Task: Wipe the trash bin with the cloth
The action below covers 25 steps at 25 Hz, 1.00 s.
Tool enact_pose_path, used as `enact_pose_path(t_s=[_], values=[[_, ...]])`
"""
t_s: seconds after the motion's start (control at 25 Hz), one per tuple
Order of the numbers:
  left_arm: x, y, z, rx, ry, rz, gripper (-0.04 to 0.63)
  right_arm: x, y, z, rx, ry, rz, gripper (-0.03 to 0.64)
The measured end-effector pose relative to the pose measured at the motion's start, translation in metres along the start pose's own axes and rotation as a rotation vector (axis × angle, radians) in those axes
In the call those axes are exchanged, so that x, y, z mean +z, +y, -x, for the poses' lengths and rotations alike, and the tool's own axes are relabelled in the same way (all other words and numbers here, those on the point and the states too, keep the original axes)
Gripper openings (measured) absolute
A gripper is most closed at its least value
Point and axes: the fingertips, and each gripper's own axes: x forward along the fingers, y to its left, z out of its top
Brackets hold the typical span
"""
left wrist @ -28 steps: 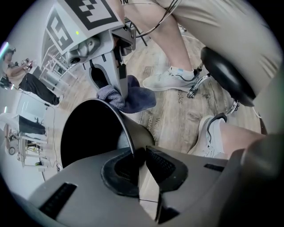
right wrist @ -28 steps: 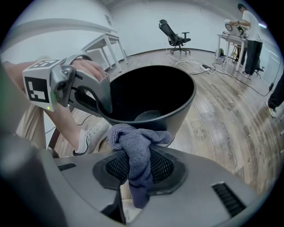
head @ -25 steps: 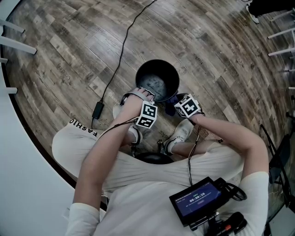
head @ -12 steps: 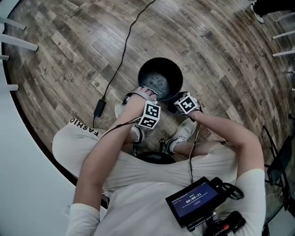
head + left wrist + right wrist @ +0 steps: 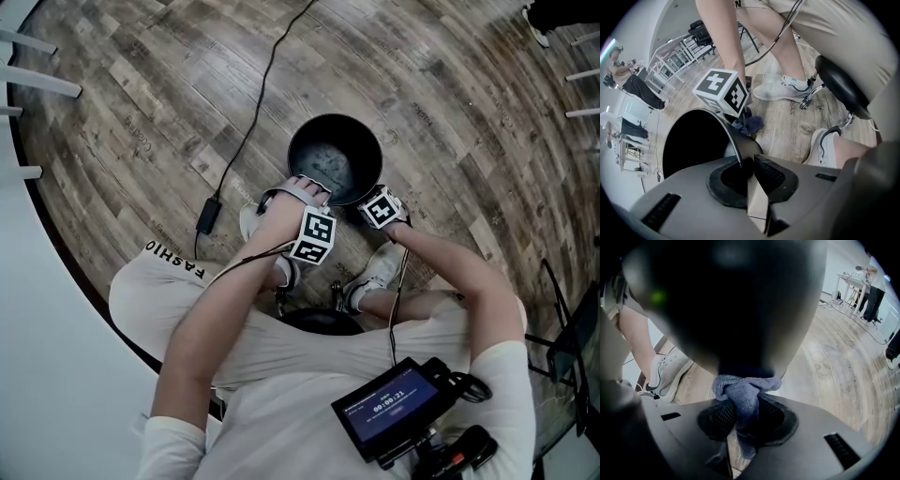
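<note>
On a wood-plank floor (image 5: 131, 84), a round black trash bin (image 5: 335, 159) stands with its open mouth facing up, just in front of a seated person's feet. The person bends over it with a gripper in each hand. The left gripper (image 5: 749, 165) is clamped on the bin's near rim, one jaw inside and one outside, almost together on the thin wall. The right gripper (image 5: 743, 416) is closed tight on a bunched blue-grey cloth (image 5: 746, 387), which presses against the bin's dark outer wall on the near right side. White shoes (image 5: 780, 89) rest beside the bin, near a black stool (image 5: 843, 86). A thin black cable (image 5: 246, 127) trails across the floor left of the bin.
</note>
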Motion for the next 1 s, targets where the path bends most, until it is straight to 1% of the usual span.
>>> enact_pose_path(t_s=[0.12, 0.28, 0.44, 0.56, 0.68, 0.76, 0.84, 0.92, 1.0], values=[[0.001, 0.001, 0.000, 0.002, -0.007, 0.008, 0.055, -0.004, -0.005, -0.016, -0.002, -0.013, -0.002, 0.109], [0.001, 0.002, 0.000, 0.003, -0.011, 0.015, 0.055, -0.014, -0.009, -0.033, -0.006, 0.015, 0.020, 0.109], [0.003, 0.003, 0.000, 0.012, -0.015, 0.021, 0.055, -0.020, -0.016, -0.046, -0.030, 0.038, 0.040, 0.109], [0.004, 0.004, -0.001, 0.017, -0.017, 0.028, 0.057, -0.024, -0.019, -0.055, -0.043, 0.050, 0.026, 0.109], [0.004, 0.005, -0.001, 0.020, -0.019, 0.027, 0.057, -0.021, -0.021, -0.055, -0.050, 0.040, 0.014, 0.109], [0.005, 0.004, -0.002, 0.017, -0.026, 0.028, 0.057, -0.023, -0.020, -0.052, -0.051, 0.058, 0.011, 0.109], [0.007, 0.004, -0.002, 0.014, -0.037, 0.036, 0.057, -0.028, -0.021, -0.048, -0.058, 0.095, -0.013, 0.109], [0.008, 0.003, -0.002, 0.015, -0.042, 0.038, 0.057, -0.033, -0.013, -0.042, -0.033, 0.122, -0.061, 0.109], [0.007, 0.002, -0.001, 0.020, -0.042, 0.037, 0.058, -0.032, 0.010, -0.032, 0.059, 0.135, -0.111, 0.109]])
